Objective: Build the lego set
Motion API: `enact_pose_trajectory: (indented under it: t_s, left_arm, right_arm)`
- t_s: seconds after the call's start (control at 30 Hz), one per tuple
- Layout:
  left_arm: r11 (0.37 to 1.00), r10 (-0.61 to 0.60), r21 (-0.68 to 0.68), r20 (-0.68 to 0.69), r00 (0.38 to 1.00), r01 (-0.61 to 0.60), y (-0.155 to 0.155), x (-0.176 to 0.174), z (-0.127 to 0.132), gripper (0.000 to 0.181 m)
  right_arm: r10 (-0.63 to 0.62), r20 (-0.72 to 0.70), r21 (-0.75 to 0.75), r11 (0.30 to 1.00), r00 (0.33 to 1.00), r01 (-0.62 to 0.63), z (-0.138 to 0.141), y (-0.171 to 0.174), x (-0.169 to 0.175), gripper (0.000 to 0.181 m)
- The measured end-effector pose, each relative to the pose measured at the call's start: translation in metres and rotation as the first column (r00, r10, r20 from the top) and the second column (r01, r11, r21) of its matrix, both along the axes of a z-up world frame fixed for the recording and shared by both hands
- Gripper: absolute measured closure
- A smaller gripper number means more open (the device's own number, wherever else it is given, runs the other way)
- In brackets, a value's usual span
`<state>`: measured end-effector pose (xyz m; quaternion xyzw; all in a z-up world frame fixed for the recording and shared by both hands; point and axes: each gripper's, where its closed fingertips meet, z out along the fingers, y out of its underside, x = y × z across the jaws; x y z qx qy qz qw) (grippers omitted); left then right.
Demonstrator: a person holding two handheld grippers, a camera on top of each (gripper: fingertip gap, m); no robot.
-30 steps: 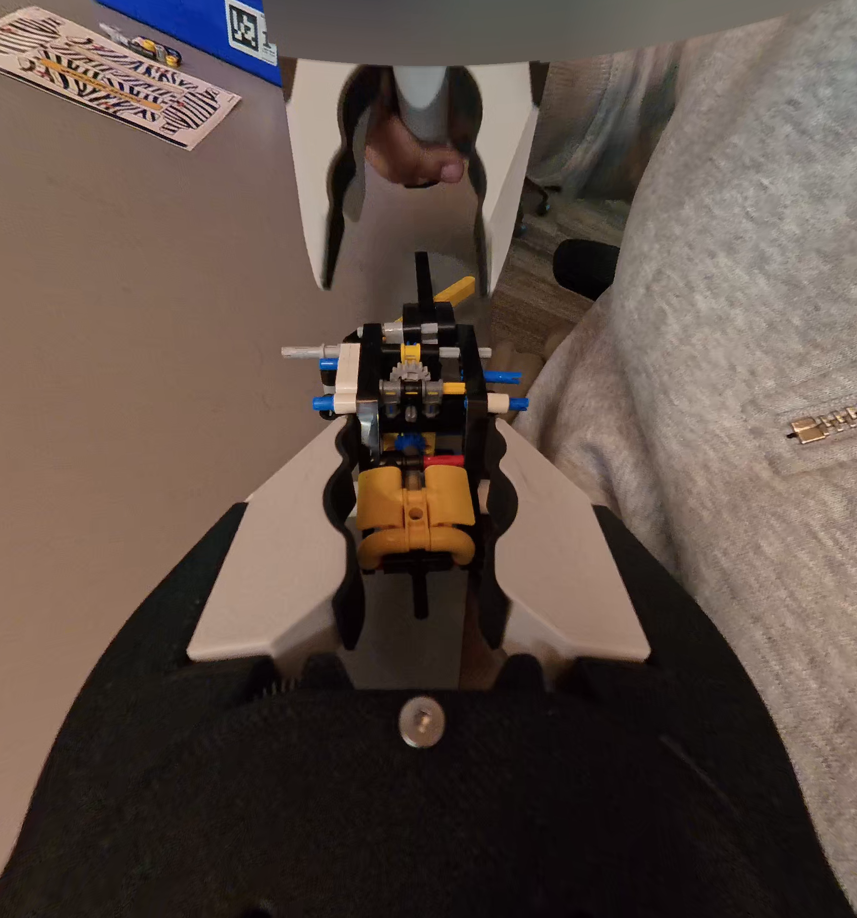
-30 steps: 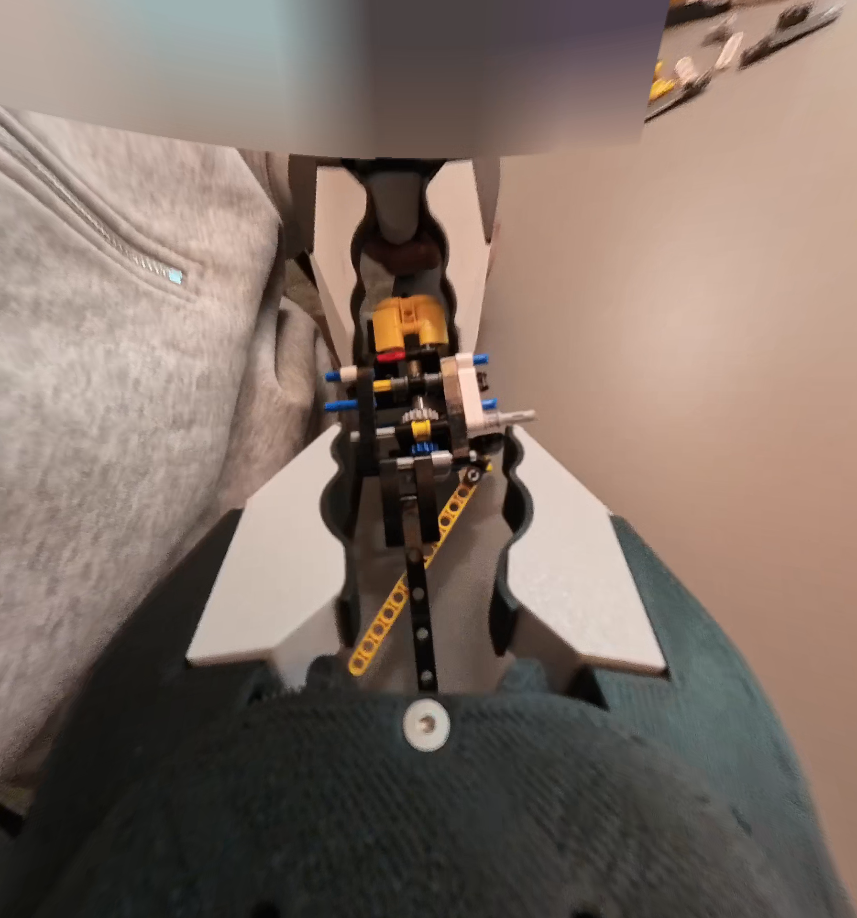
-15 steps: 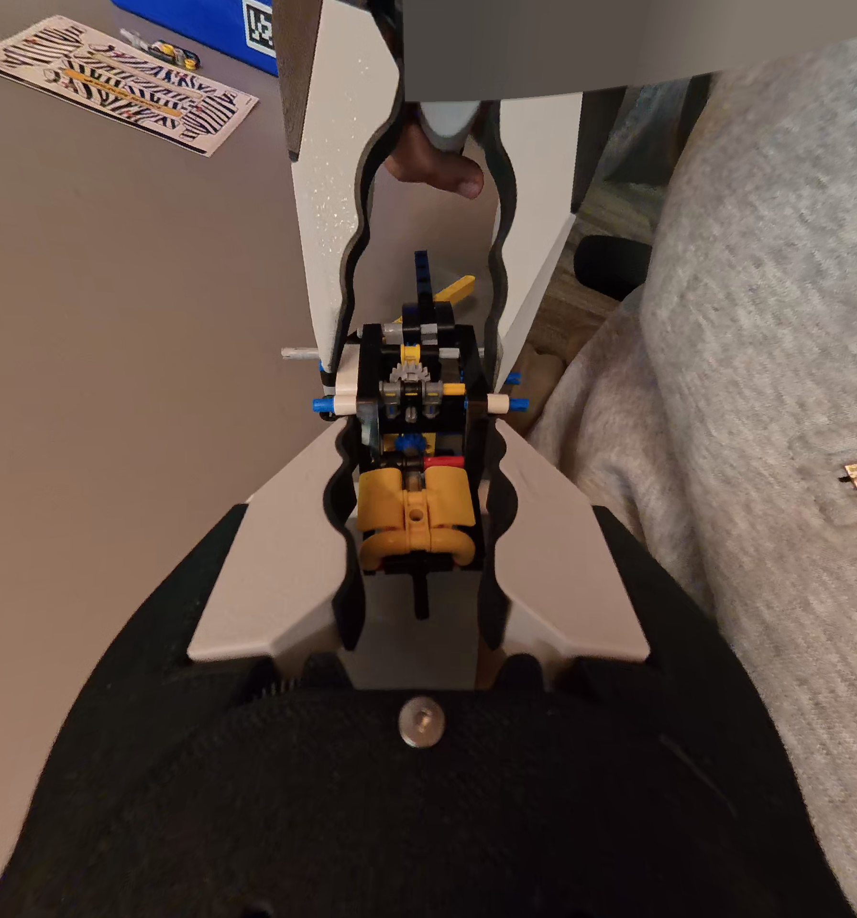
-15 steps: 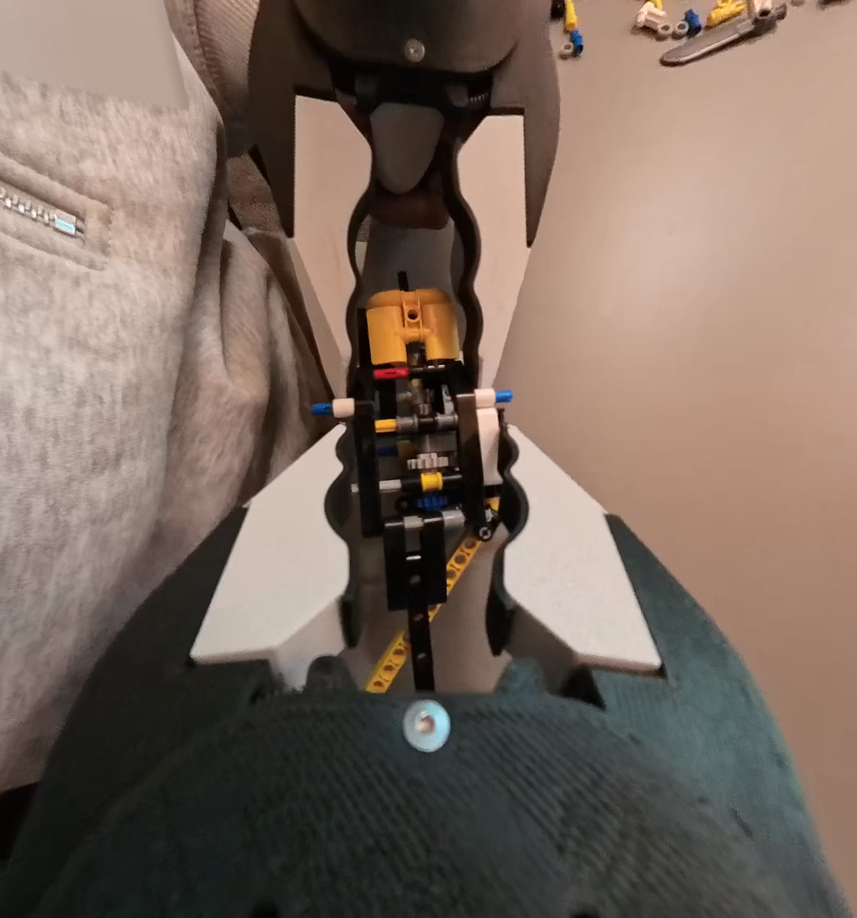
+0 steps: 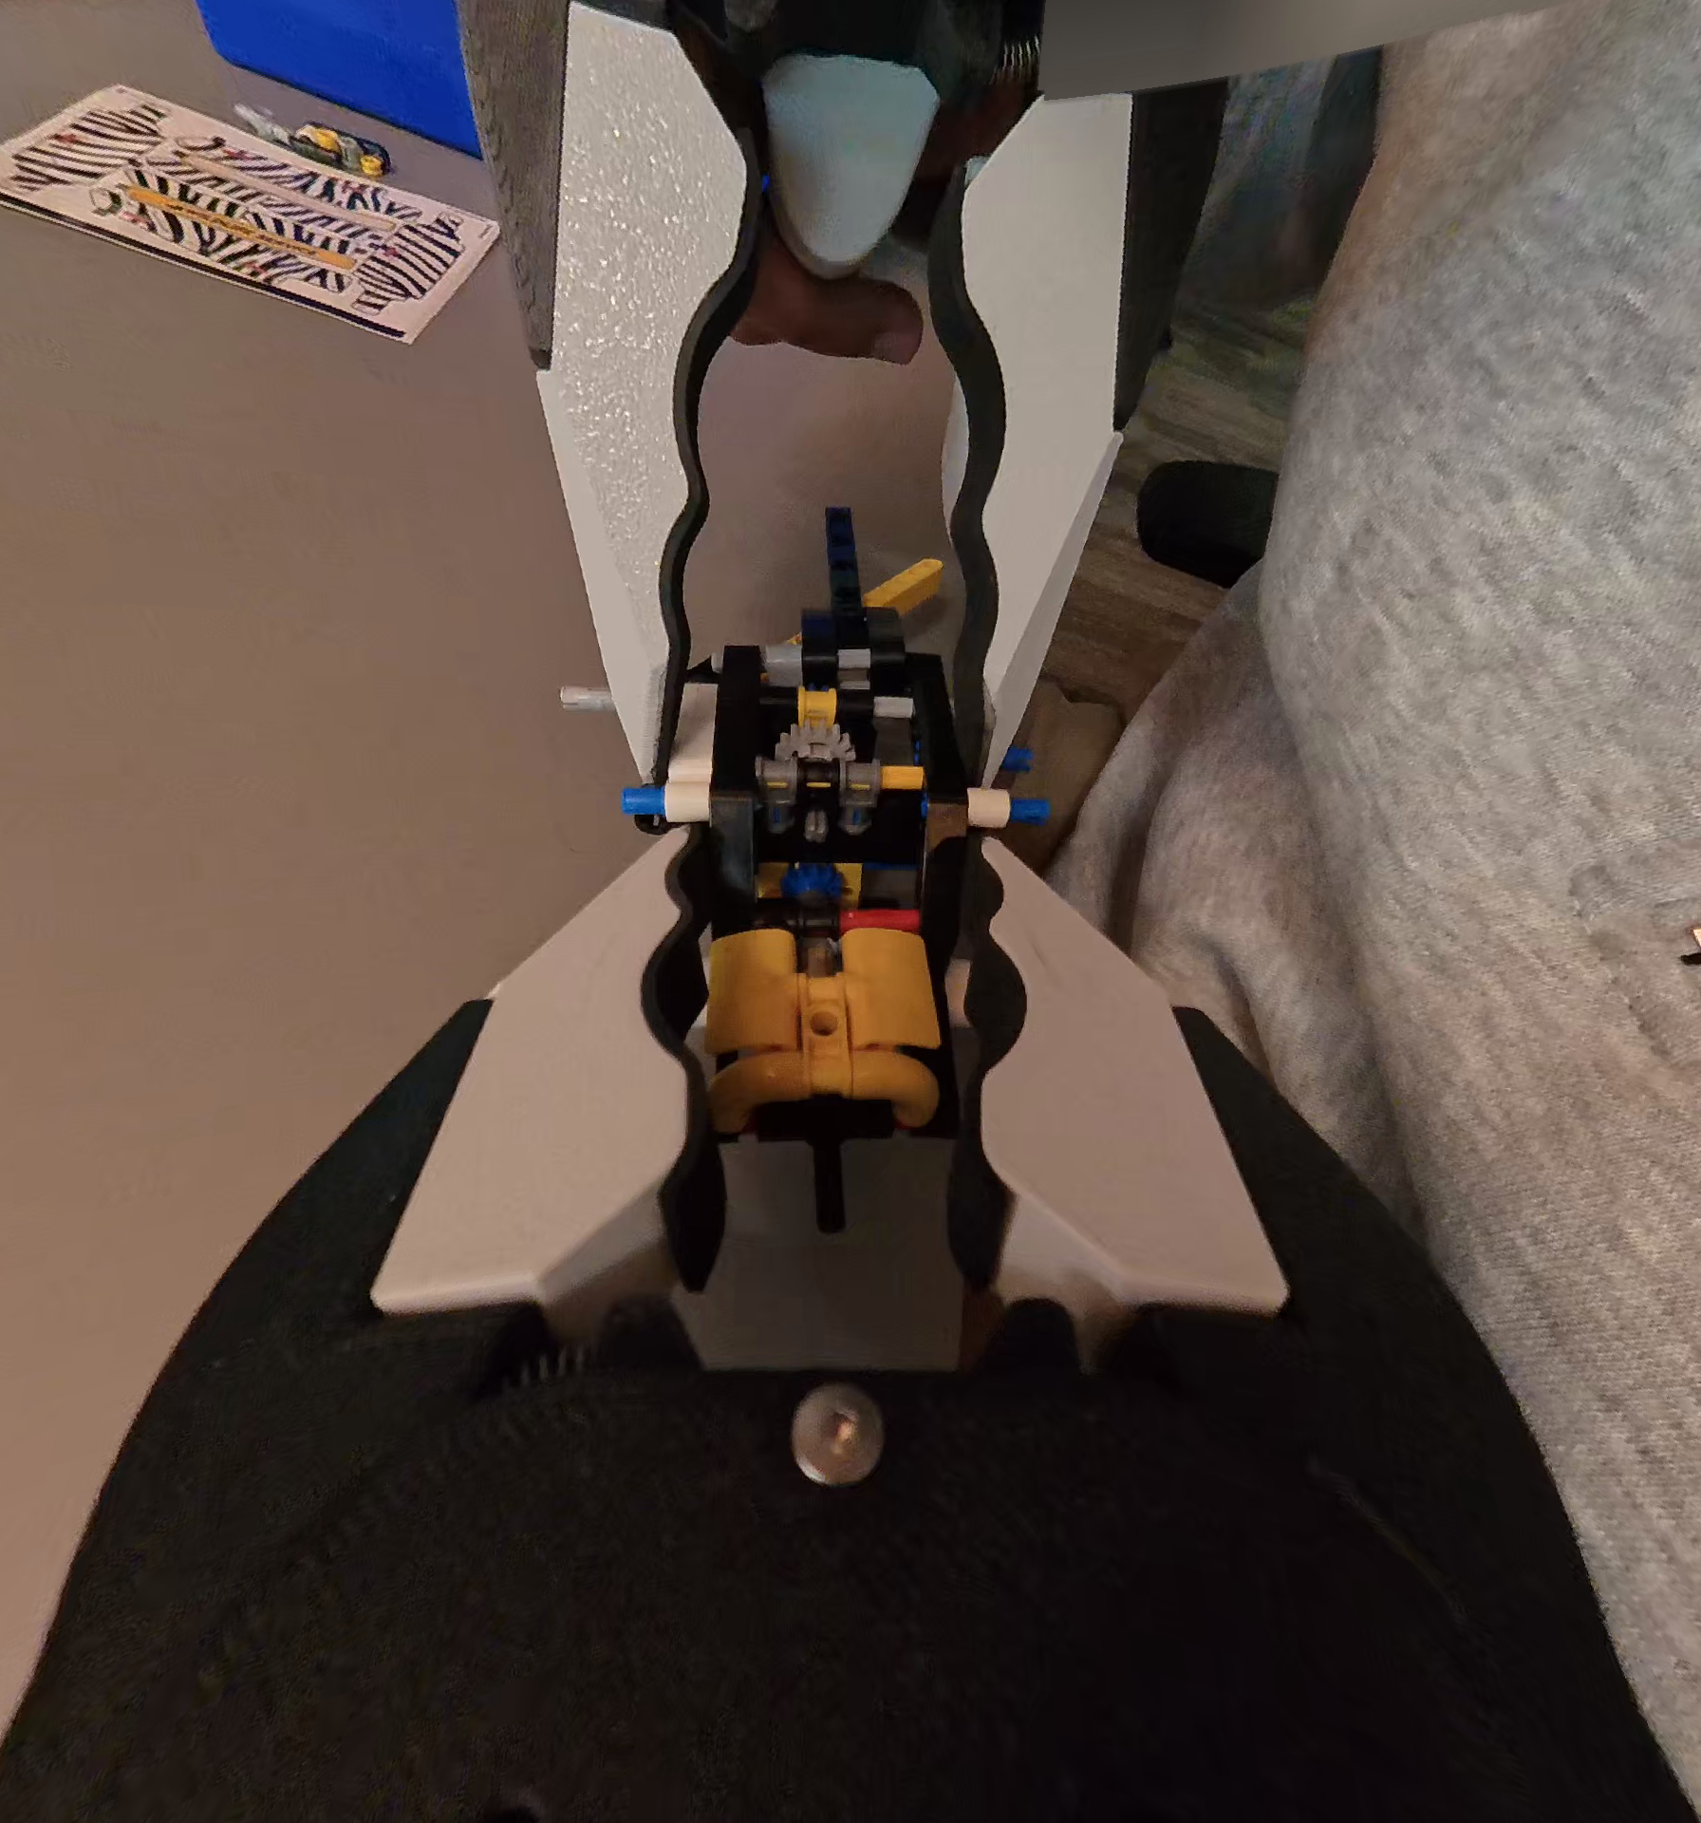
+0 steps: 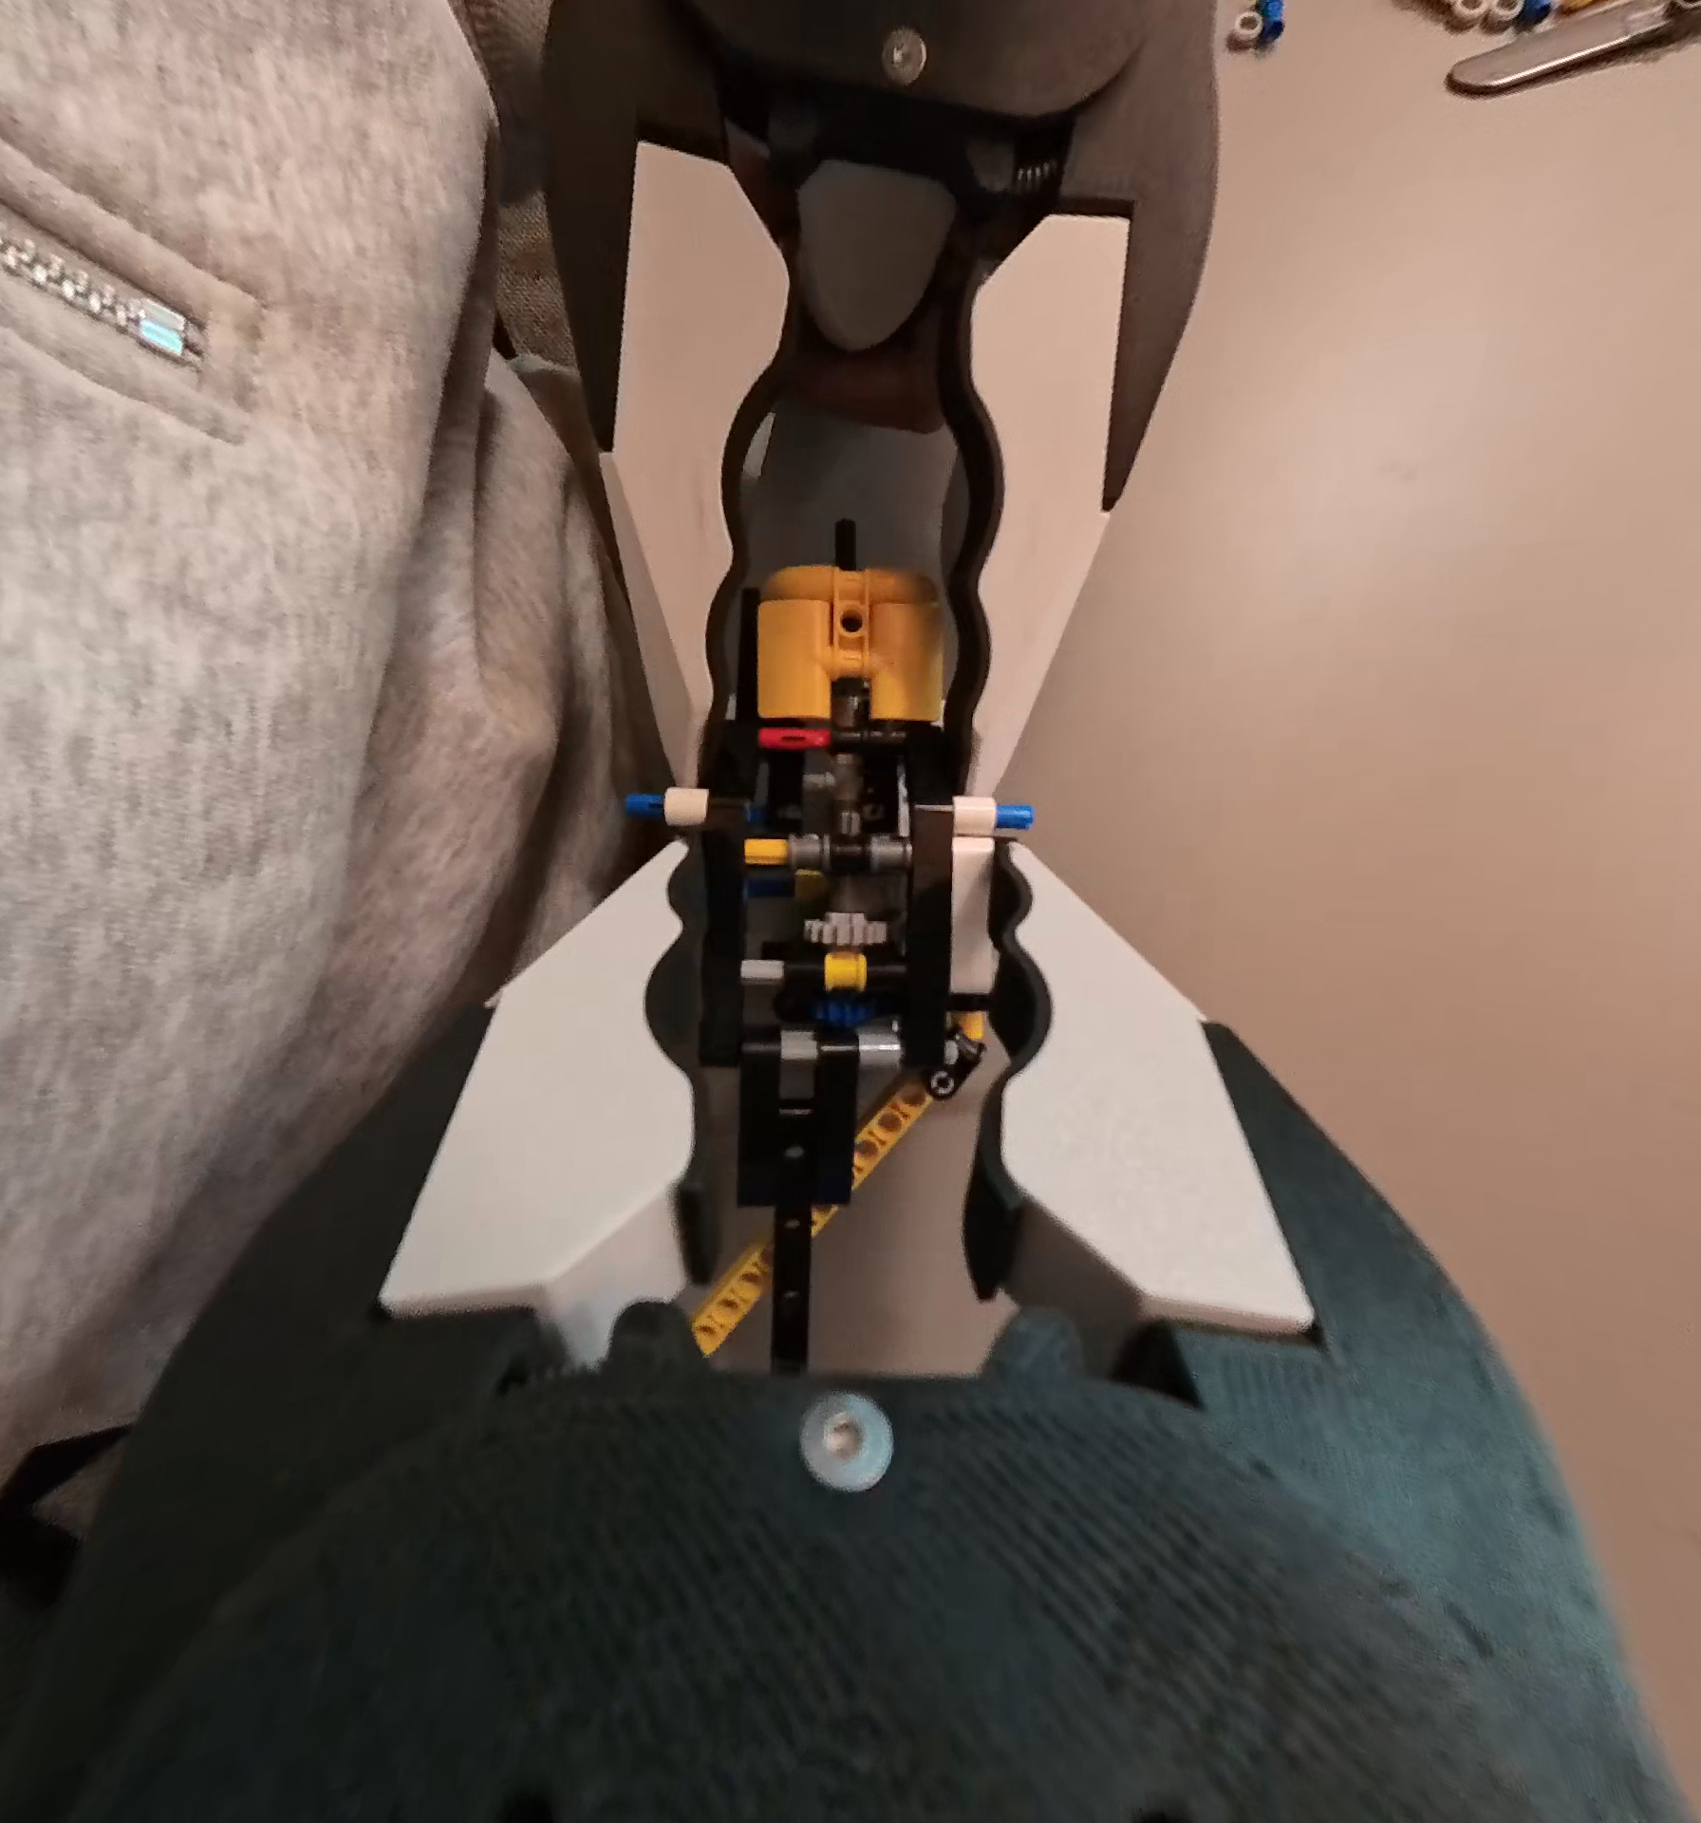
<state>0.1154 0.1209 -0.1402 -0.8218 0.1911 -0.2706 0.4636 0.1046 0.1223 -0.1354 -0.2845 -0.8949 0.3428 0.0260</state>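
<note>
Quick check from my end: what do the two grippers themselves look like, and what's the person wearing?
Both match in shape: white wedge-shaped fingers lined with wavy black pads, a silver screw centred on a textured rounded body. The left gripper has a black body, the right gripper a dark teal one. No cables show. The person wears a grey fleece top with a zip pocket.

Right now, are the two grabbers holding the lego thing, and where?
Yes. The left gripper clamps the lego model by its yellow-block end; the right gripper clamps its black frame's opposite end.

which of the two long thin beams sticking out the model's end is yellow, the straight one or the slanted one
The slanted beam is yellow; the straight beam pointing back at the right gripper is black.
</note>
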Motion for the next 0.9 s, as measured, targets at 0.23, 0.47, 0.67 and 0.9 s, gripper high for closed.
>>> enact_pose_trajectory:
  t_s: [0.23,0.47,0.67,0.9]
  left_arm:
    - [1.000,0.000,0.006,-0.001,1.000,0.000,0.002,-0.001,0.000,0.132]
    - [1.000,0.002,0.010,-0.005,1.000,-0.002,0.003,-0.002,0.000,0.132]
    - [1.000,0.006,0.001,0.032,0.999,-0.006,0.003,-0.003,0.000,0.132]
    - [1.000,0.011,-0.004,0.038,0.999,-0.011,0.003,-0.004,-0.001,0.132]
  right_arm:
    - [-0.002,0.006,-0.033,0.999,1.000,0.002,0.000,0.002,0.001,0.125]
    - [0.007,0.006,-0.029,1.000,1.000,-0.006,0.000,0.004,0.001,0.125]
    - [-0.027,0.040,-0.082,0.996,0.999,0.030,0.001,0.004,0.001,0.124]
    - [-0.047,0.058,-0.078,0.996,0.997,0.052,0.007,0.019,0.007,0.113]
